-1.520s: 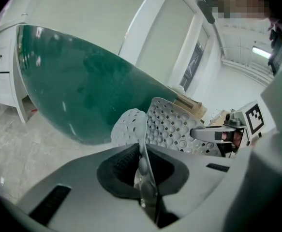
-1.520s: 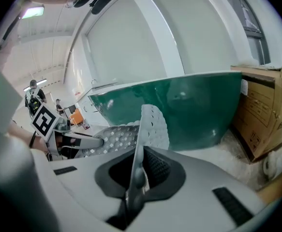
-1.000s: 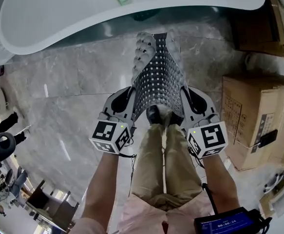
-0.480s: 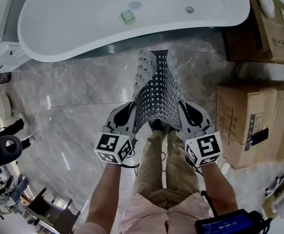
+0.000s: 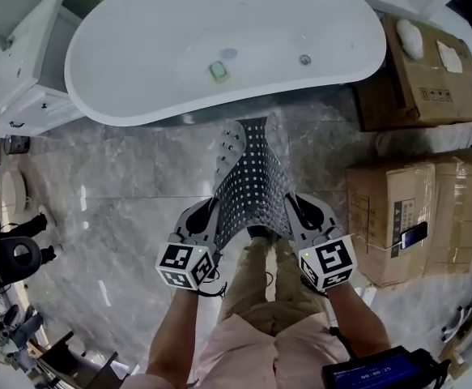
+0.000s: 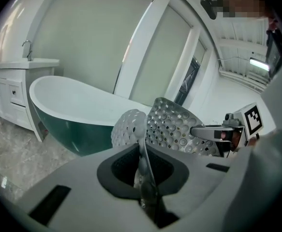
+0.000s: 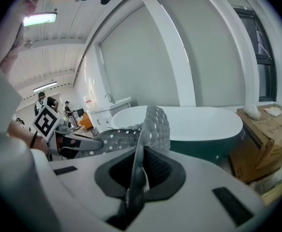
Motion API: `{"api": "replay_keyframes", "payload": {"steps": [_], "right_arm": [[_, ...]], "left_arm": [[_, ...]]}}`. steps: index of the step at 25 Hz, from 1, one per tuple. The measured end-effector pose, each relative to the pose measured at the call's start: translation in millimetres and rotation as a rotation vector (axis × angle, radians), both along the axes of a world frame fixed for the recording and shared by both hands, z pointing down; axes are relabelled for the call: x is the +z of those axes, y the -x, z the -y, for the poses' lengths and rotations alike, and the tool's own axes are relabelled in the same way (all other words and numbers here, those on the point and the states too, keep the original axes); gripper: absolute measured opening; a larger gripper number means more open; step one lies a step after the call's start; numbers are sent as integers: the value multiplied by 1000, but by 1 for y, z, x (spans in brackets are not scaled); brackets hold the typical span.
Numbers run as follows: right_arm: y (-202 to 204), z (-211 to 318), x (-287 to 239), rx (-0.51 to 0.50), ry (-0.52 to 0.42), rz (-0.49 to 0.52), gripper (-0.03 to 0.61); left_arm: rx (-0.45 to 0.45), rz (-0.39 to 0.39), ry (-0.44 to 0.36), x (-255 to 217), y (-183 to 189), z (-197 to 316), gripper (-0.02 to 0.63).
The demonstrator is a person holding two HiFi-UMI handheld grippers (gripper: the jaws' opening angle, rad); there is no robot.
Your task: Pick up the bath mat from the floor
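1. The floor (image 5: 122,177) is shiny grey stone with pale streaks.
2. A big white bathtub (image 5: 219,39) stands on it. Its outside is dark green. A small green thing (image 5: 218,72) lies inside the tub.
3. A white cabinet (image 5: 21,87) with a tap (image 6: 27,48) stands just beside the tub's left end.
4. Brown cardboard boxes (image 5: 414,209) sit on the right.
5. The wall (image 7: 145,57) behind the tub is pale with white posts. A long lamp (image 7: 40,18) glows on the ceiling.
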State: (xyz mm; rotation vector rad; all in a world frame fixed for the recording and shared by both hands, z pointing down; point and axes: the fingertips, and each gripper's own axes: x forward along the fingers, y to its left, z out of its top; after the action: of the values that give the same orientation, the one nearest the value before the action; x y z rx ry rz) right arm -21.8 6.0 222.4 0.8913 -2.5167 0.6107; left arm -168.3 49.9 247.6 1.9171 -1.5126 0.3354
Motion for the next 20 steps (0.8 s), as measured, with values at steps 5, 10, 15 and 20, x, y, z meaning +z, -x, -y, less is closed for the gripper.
{"api": "replay_keyframes", "payload": {"steps": [5,10,15,20], "right_arm": [[10,-9,-46,-36,-30,13,29],[13,-13,-79,-40,-51,25,29],[14,-18,-107,-47,-74,29,29],[12,-18,-125,-53,-92,38,29]], "left_arm": [[-15,-6,-21,-41,6,-8,37],[-14,9,-51,-73,12,-12,37],[-13,22,-81,-99,24,-20,37],[-29,27,-93,-117,26,-22,37]]}}
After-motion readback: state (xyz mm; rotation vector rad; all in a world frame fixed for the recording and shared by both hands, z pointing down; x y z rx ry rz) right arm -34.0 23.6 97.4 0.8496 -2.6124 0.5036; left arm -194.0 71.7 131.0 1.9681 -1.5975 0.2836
